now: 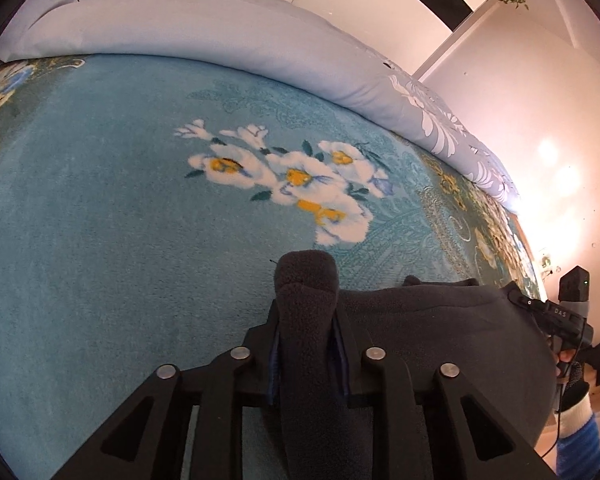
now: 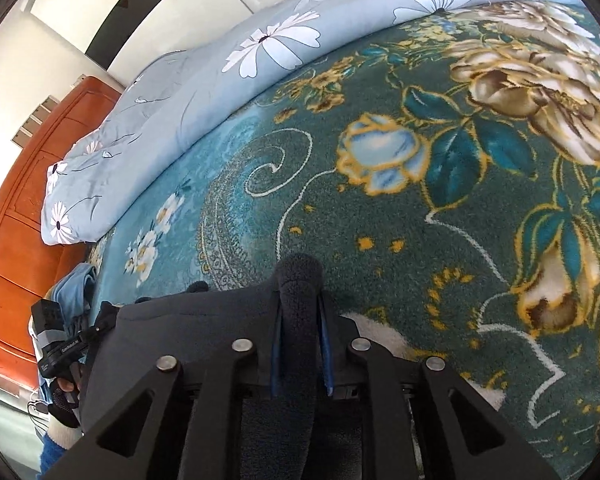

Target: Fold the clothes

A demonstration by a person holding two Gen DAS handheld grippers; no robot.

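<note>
Left gripper [image 1: 306, 320]: clamped on a fold of the fleece [image 1: 440, 320]
Right gripper [image 2: 300, 316]: clamped on fleece too
Fleece: dark, stretched between both over the blanket [image 1: 100, 200]

Blanket [image 1: 100, 208]: spread over the bed.
Quilt [image 1: 204, 36]: on the blanket's far edge.
Garment [image 1: 440, 320]: on the blanket's near side.
Headboard [image 2: 28, 184]: probably behind the quilt's end.

Black left claw [image 1: 306, 344]: blue pads, four silver rivets on angular linkage arms. Right claw [image 2: 300, 344] matches. Lower right of the left view, a blue-and-white striped sleeve [image 1: 580, 436], black cable.
</note>
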